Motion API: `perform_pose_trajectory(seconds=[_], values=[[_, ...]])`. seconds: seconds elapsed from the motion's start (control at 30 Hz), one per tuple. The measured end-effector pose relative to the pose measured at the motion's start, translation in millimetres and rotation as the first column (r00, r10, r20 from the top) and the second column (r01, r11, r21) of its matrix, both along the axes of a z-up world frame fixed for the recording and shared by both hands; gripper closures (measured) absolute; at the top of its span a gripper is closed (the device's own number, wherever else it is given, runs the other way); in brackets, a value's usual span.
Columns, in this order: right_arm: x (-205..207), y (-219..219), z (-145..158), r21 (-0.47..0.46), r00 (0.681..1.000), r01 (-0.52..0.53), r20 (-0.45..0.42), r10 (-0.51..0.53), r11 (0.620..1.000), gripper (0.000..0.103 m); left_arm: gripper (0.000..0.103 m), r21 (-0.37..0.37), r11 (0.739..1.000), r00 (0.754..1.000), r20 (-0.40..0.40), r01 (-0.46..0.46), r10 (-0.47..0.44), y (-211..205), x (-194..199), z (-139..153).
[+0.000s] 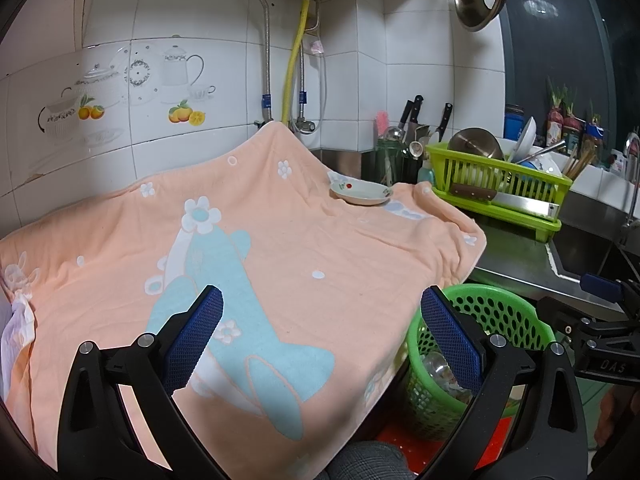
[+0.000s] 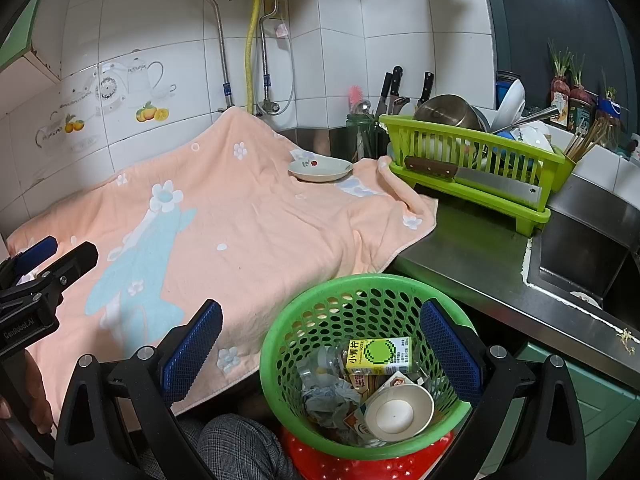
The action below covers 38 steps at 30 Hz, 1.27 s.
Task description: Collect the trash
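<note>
A green perforated trash basket stands on a red stool below the counter's front edge. It holds a yellow-green drink carton, a white paper cup, crumpled wrappers and a clear plastic bottle. My right gripper is open and empty, just above the basket's mouth. My left gripper is open and empty over the peach towel, with the basket to its right. A white crumpled tissue lies at the towel's left edge.
A small white dish sits at the towel's far edge. A green dish rack with pots, bowls and a cleaver stands right of it. A steel sink lies at the far right. Knives stand in the corner.
</note>
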State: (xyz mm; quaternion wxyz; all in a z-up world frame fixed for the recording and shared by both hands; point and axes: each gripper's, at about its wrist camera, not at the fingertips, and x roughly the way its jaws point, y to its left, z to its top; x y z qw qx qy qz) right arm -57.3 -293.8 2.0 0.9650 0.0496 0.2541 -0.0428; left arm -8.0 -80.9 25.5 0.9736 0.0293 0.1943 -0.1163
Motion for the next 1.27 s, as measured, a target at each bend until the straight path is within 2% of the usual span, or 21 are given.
perform_pose_trajectory(seconds=[0.63, 1.27], values=[[0.7, 2.4, -3.2, 0.000, 1.000, -0.005, -0.004, 0.005, 1.000, 0.007, 0.005, -0.009, 1.000, 1.000, -0.007, 0.002, -0.002, 2.9, 2.4, -0.7], [2.6, 8.9, -6.6, 0.005, 1.000, -0.019, -0.011, 0.019, 1.000, 0.007, 0.005, 0.010, 0.999, 0.999, -0.013, -0.039, 0.039, 9.0, 2.2, -3.3]])
